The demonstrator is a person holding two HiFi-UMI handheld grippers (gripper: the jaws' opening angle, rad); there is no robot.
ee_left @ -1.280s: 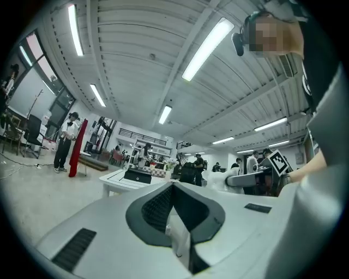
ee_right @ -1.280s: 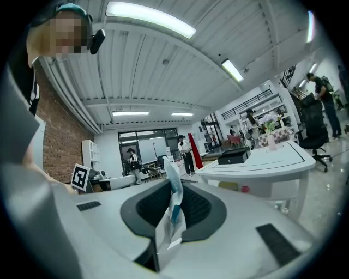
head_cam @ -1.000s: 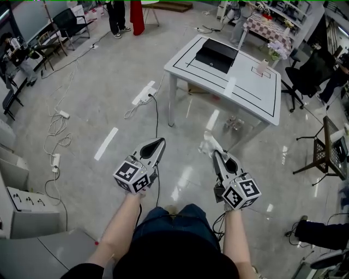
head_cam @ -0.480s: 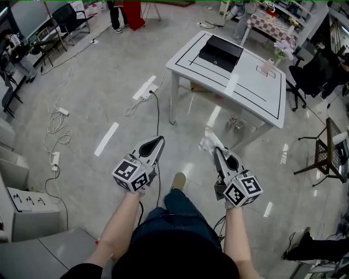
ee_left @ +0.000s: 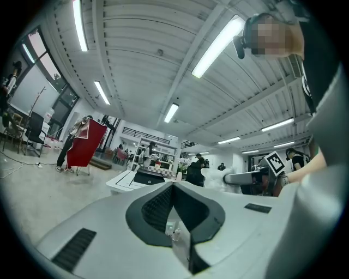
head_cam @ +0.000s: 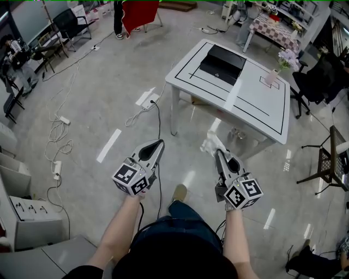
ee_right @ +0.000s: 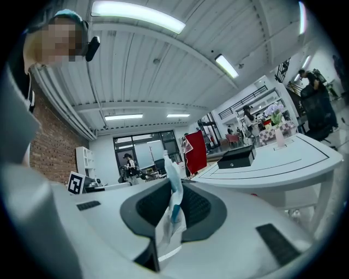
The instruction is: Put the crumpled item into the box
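Note:
A crumpled white item (head_cam: pixel 211 144) with a bit of blue sticks out of my right gripper (head_cam: pixel 218 153), which is shut on it; in the right gripper view the crumpled item (ee_right: pixel 173 210) stands pinched between the jaws of the right gripper (ee_right: pixel 171 184). My left gripper (head_cam: pixel 158 144) is held level beside it, shut and empty, and the left gripper view shows the left gripper (ee_left: pixel 173 186) with its jaws meeting. The black box (head_cam: pixel 222 56) lies ahead on the white table (head_cam: pixel 256 106). It also shows as the black box (ee_right: pixel 236 158) and the black box (ee_left: pixel 149 177).
A vase of flowers (head_cam: pixel 274 72) stands on the table's far right. Power strips and cables (head_cam: pixel 146 98) trail over the floor at left. Black chairs (head_cam: pixel 319 76) and a wire side table (head_cam: pixel 331 159) are at right. A red panel (head_cam: pixel 139 11) and people stand at the back.
Both grippers have travelled forward over the floor towards the table, which now sits lower and nearer in the head view. The crumpled item stays gripped. A foot has stepped forward.

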